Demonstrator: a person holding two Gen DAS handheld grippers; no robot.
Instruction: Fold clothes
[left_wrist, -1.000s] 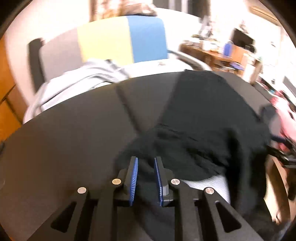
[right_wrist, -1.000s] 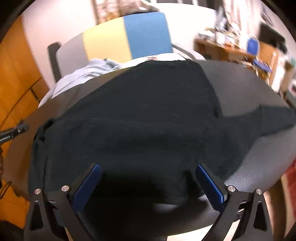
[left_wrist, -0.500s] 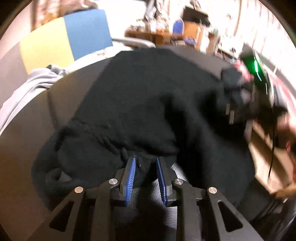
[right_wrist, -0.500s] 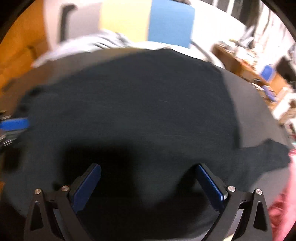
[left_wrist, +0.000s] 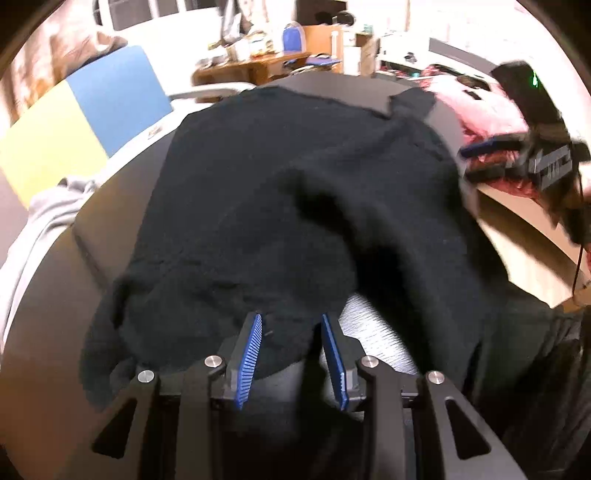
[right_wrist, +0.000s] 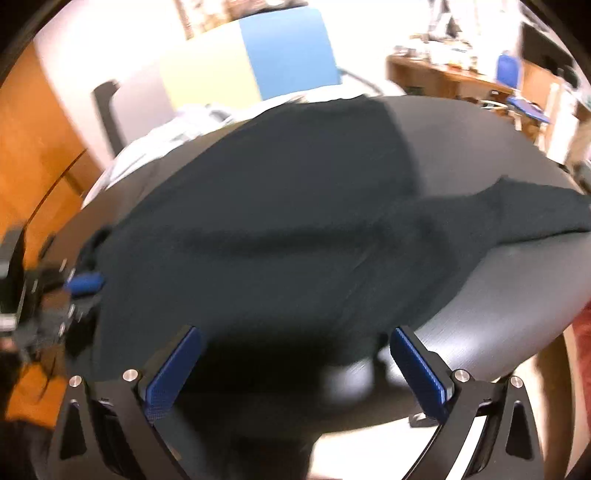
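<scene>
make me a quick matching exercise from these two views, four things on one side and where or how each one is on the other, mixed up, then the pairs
Things:
1. black garment
2. left gripper
3. right gripper
4. grey garment

States or places:
A. jaws spread wide, nothing between the pads
B. spread over the dark round table, one sleeve reaching to the right
C. bunched at the table's far left edge, below the blue and yellow panel
D. pads close on either side of a bunched black fabric edge

Pairs: 1-B, 2-D, 3-A, 4-C
</scene>
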